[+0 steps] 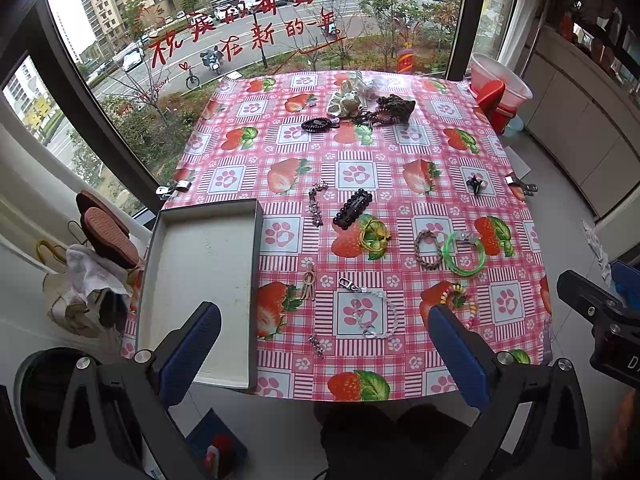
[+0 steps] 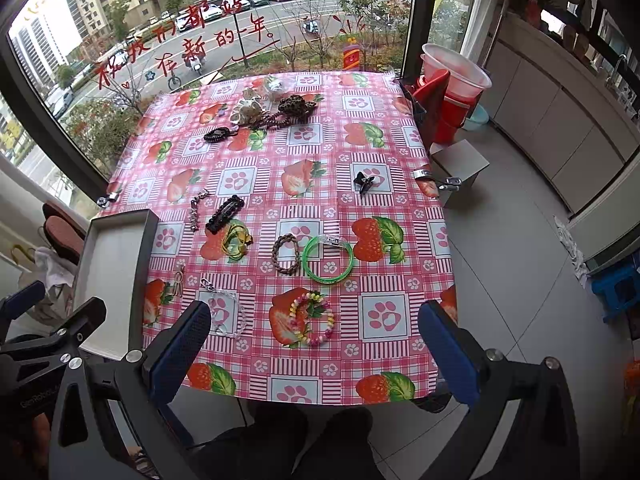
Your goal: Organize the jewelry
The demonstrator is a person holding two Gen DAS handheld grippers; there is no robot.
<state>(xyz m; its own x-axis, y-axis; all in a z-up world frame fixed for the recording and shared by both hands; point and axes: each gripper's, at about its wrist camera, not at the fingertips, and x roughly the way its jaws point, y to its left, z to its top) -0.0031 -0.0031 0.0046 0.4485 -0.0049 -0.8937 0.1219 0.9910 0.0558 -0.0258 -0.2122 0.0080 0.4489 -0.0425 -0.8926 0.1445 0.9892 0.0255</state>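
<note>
Jewelry lies scattered on a pink strawberry tablecloth. A shallow grey box, nothing in it, sits at the front left corner. Near the front lie a green bangle, a braided brown bracelet, a clear chain with a clasp, a colourful bead bracelet, a black hair clip and a yellow band. My left gripper hovers open over the front edge. My right gripper is open too, above the bead bracelet.
A heap of hair ties and scrunchies lies at the far side by the window. A small black claw clip sits at the right. Metal clamps pin the cloth. Red buckets and a cardboard box stand right of the table.
</note>
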